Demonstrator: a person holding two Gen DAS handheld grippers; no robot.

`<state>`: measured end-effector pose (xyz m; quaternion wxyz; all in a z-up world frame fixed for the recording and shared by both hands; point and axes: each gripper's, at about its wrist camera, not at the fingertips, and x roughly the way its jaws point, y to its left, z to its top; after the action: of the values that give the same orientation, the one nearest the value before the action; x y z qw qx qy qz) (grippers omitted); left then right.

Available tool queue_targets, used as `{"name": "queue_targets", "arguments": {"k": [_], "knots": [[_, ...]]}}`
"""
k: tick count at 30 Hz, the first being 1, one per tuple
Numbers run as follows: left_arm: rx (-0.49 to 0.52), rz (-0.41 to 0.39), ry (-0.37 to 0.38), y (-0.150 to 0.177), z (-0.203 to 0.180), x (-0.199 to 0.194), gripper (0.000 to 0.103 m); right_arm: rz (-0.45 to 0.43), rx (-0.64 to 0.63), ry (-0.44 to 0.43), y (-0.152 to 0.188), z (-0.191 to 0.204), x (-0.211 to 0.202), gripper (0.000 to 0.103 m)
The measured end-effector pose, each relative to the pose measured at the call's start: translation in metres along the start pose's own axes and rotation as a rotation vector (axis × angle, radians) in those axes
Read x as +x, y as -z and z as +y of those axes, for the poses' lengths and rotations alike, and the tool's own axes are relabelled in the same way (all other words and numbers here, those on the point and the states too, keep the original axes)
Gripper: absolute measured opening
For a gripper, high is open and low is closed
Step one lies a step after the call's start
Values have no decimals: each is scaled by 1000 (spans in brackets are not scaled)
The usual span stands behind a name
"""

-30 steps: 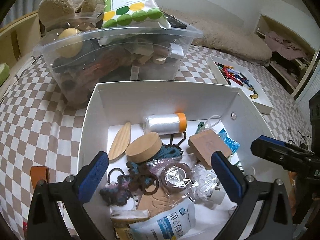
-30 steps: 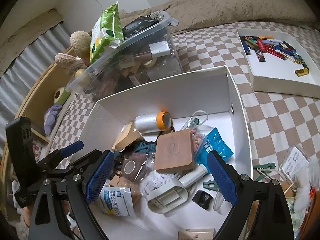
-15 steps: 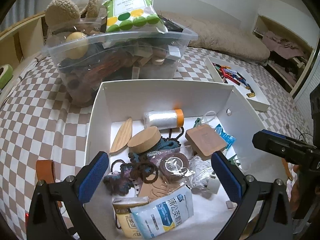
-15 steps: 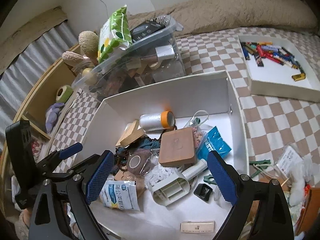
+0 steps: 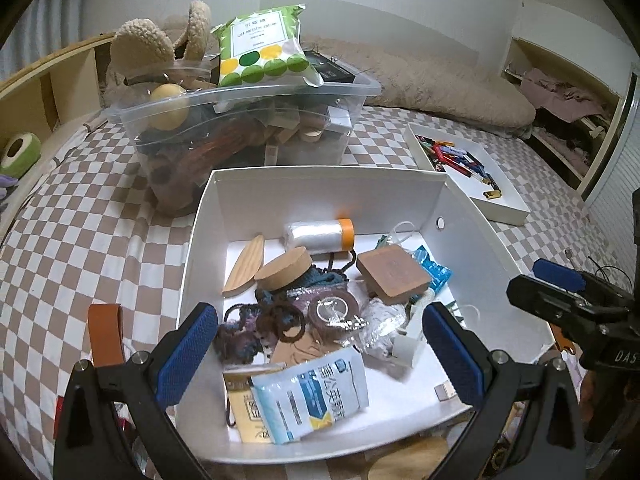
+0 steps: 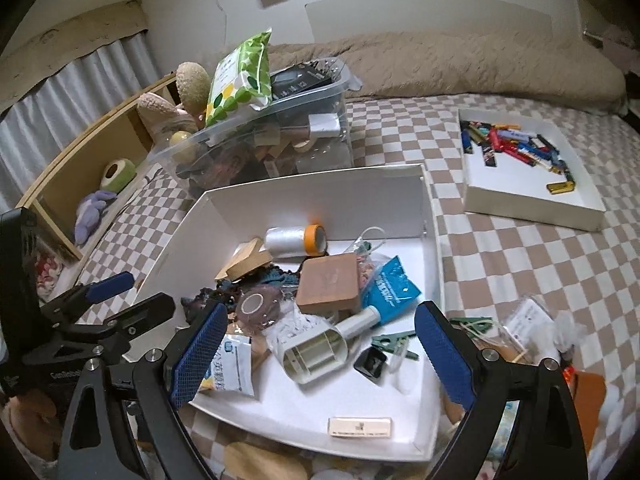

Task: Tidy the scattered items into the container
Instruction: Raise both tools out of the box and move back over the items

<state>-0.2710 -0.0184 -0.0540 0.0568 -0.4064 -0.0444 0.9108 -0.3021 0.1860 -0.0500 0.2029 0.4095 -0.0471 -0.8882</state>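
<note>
A white box (image 5: 320,174) (image 6: 320,184) lies on the checkered bedspread. It holds a film roll with an orange end (image 5: 318,236), a wooden block (image 5: 394,276), a cork lid (image 5: 284,270), a blue-and-white pouch (image 5: 312,396) and a white lint roller (image 6: 320,348). My left gripper (image 5: 320,354) hovers open over the box's near edge with nothing between its pads. My right gripper (image 6: 322,354) hangs over the near right part; its jaws are opening and hold nothing. A brown leather strap (image 5: 105,336) lies left of the box. A clear packet (image 6: 528,324) and green clips (image 6: 472,324) lie to its right.
Behind the box stands a full clear plastic bin (image 5: 240,128) with a green wipes pack (image 5: 262,52) on top. A shallow white tray of small coloured items (image 6: 532,200) lies to the back right. A wooden shelf (image 6: 80,168) runs along the left and a beige pillow (image 5: 440,84) lies at the back.
Both grippers have pulled back and upward from the box, so more of its near side and front rim shows. The right jaws stand slightly wider. Items in the box stay put.
</note>
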Motion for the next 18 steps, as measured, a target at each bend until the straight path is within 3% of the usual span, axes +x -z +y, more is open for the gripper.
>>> {"name": "queue_targets", "arguments": {"k": [18], "knots": [[28,-48,28,16,-20,-40,103,-68,-20,27,21,2,-45,103]]}}
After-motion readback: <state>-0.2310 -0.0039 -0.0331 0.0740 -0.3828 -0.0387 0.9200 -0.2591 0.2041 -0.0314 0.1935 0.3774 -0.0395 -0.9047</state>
